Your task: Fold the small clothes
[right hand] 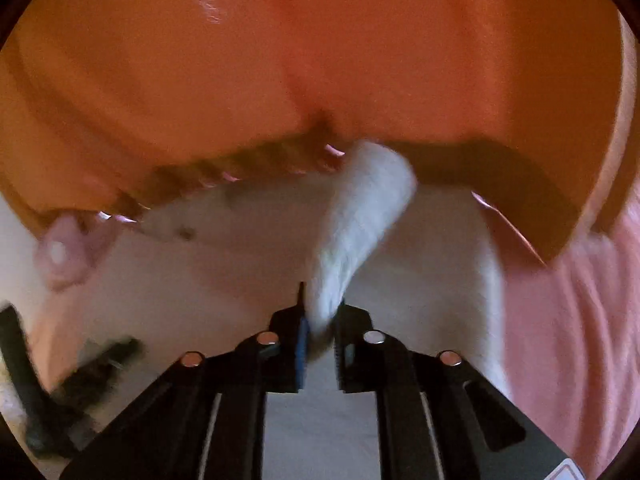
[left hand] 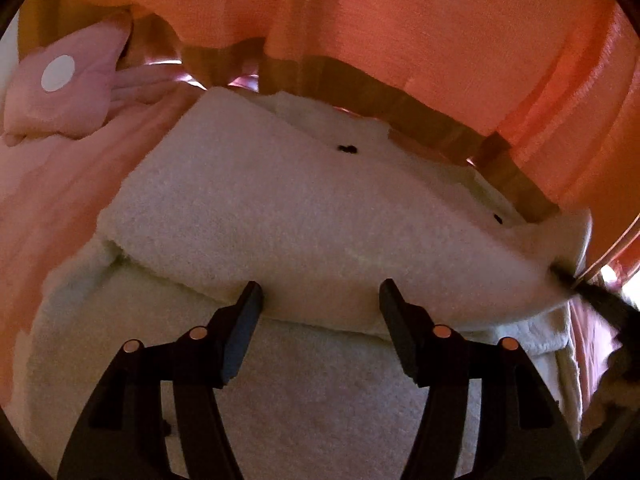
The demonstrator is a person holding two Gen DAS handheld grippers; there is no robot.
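A fluffy white garment (left hand: pixel 256 208) with small black marks lies on a pink bed cover, one layer folded over another. My left gripper (left hand: pixel 320 292) is open, its fingers just above the folded edge and holding nothing. My right gripper (right hand: pixel 322 312) is shut on a lifted strip of the white garment (right hand: pixel 360 216), which rises up and away from the jaws. In the left wrist view the right gripper (left hand: pixel 592 292) shows dark and blurred at the garment's right edge. In the right wrist view the left gripper (right hand: pixel 52 392) shows blurred at lower left.
An orange curtain (left hand: pixel 400 40) hangs along the far side of the bed. A pink flower-shaped cushion (left hand: pixel 64 88) with a white centre lies at the far left. Pink bed cover (right hand: pixel 568 340) spreads to the right of the garment.
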